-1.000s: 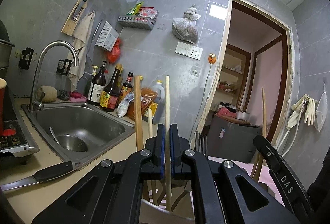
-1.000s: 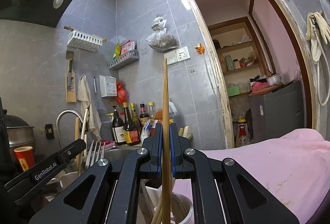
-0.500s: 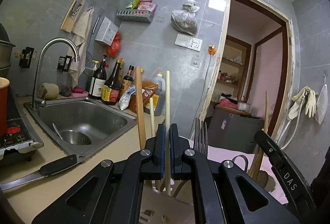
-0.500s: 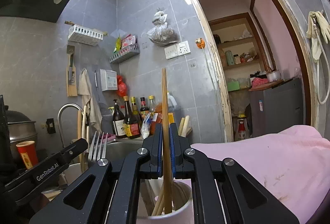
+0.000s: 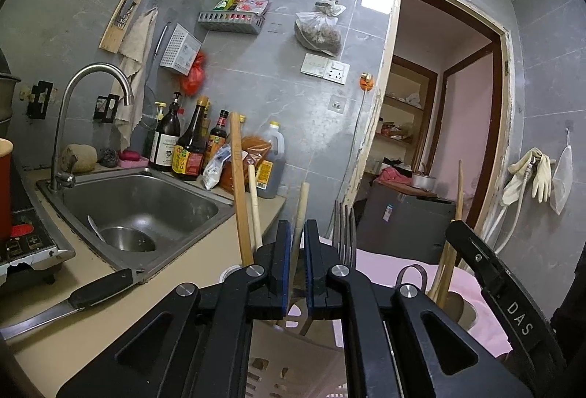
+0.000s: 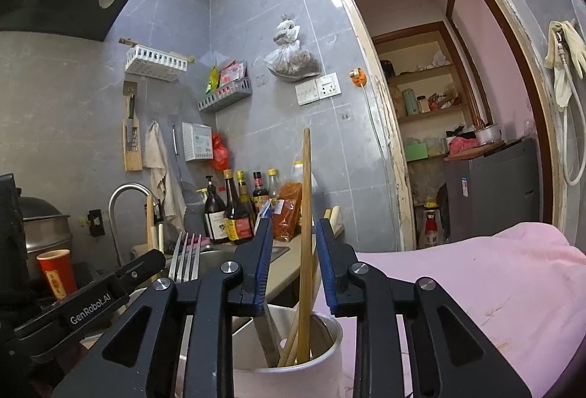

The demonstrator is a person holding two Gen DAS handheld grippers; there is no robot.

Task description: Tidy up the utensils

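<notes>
Wooden chopstick [image 6: 306, 214], upright, is standing in the steel cup [image 6: 322, 357] between the right gripper [image 6: 295, 244] jaws, which are opening and no longer pressing it. Left gripper [image 5: 297, 251] jaws, nearly closed, are pinching a pale stick [image 5: 301, 203] over the white basket [image 5: 293, 361].
</notes>
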